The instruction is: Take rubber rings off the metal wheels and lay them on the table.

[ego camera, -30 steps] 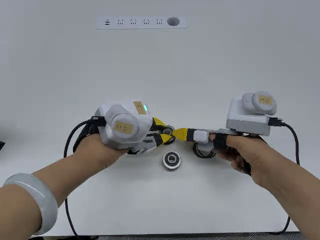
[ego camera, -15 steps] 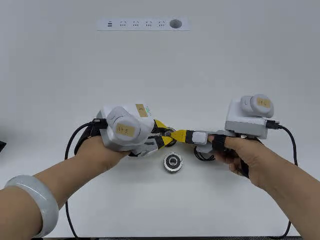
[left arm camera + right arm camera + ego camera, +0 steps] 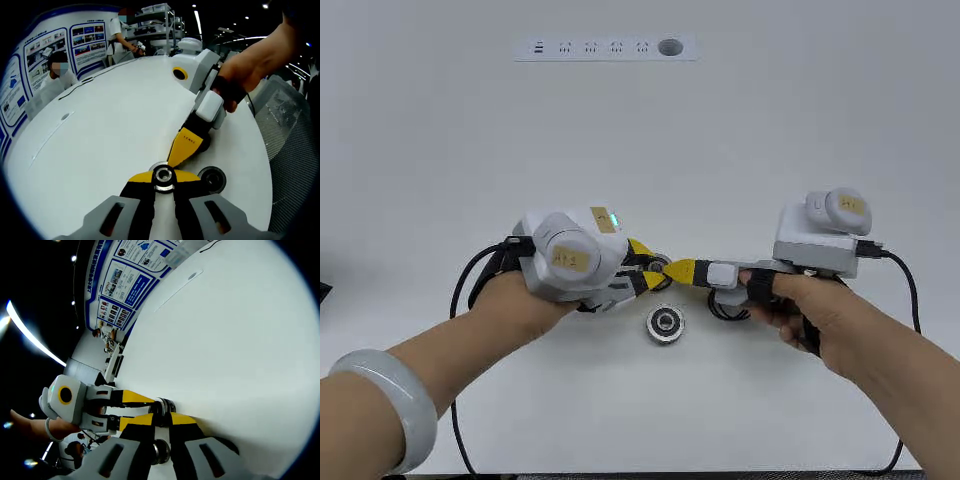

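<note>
The left gripper (image 3: 647, 264) is held side-on above the middle of the white bench (image 3: 620, 140), nearer its front edge than its far edge. Its two yellow-tipped jaws are closed on a metal wheel (image 3: 163, 179), one jaw on each side of the rim. In the left gripper view the wheel's shiny hub faces the camera, right at the jaw tips.

The right gripper (image 3: 678, 270) reaches in from the opposite side. Its jaws lie together in one yellow wedge, and the tip of that wedge touches the edge of the held wheel. In the right gripper view the yellow tips meet just under the wheel. Whether any rubber is caught between them cannot be told.

A second wheel (image 3: 664, 322) lies flat on the bench just in front of the two tips, apart from both grippers, with a dark band around its rim. Some dark loops (image 3: 725, 305), which look like rubber rings, lie on the bench under the right gripper's body, just to the right of that second wheel.

A white power strip (image 3: 605, 47) sits near the far edge of the bench. A pale bangle (image 3: 390, 400) circles the person's left wrist.
</note>
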`<state>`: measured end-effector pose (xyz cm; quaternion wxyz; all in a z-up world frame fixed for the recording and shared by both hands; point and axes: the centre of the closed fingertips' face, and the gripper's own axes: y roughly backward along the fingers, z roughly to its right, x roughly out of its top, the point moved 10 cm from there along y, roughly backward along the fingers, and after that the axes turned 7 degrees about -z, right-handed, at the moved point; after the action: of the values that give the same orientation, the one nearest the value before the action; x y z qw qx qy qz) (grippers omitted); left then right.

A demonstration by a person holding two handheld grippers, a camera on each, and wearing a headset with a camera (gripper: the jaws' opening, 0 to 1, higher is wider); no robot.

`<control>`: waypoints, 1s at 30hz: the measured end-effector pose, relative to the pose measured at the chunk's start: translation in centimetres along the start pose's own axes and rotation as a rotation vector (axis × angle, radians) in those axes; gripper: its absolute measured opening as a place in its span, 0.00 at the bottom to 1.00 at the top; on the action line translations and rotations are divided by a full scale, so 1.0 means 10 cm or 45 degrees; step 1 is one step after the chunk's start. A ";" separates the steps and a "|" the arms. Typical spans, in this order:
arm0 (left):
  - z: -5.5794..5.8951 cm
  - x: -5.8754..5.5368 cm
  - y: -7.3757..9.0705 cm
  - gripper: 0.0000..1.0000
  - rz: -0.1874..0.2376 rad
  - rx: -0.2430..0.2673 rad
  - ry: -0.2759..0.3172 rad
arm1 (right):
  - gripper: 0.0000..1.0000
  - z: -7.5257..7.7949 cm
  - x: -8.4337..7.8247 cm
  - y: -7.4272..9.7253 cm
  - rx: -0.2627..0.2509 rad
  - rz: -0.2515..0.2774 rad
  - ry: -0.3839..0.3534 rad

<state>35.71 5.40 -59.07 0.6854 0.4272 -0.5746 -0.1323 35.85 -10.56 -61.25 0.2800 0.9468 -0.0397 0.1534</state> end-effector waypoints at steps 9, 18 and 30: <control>0.00 0.00 0.00 0.13 0.004 -0.001 0.001 | 0.05 0.00 -0.01 0.02 -0.006 0.004 0.013; 0.01 0.01 0.01 0.13 0.002 -0.003 -0.002 | 0.03 -0.01 0.00 0.05 -0.004 0.011 0.016; 0.00 0.01 0.01 0.13 -0.001 -0.006 -0.004 | 0.02 -0.06 0.00 0.05 -0.002 0.014 0.010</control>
<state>35.69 5.35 -58.94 0.6855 0.4257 -0.5751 -0.1345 35.64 -10.69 -60.47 0.2802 0.9457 -0.0438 0.1588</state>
